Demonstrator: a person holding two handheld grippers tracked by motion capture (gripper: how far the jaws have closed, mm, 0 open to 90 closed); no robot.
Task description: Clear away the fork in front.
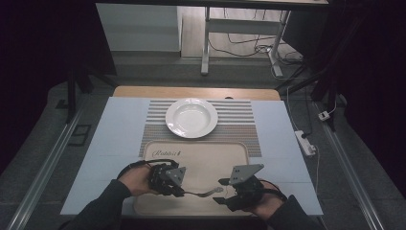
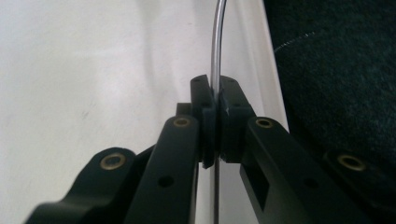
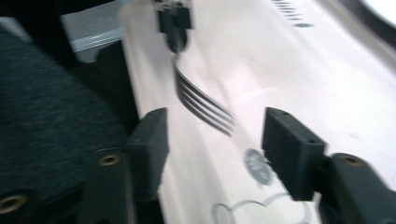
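- One fork [image 1: 203,194] is counted, lying over the tray with its handle clamped.
- One beige tray [image 1: 201,158] is seen at the near edge of the table.
- One white plate [image 1: 191,117] is counted beyond the tray.
- One striped mat [image 1: 242,120] is seen under the plate.
- Two grippers are counted: the left gripper [image 1: 181,191] and the right gripper [image 1: 221,190].
- Two hands are seen, one behind each gripper.
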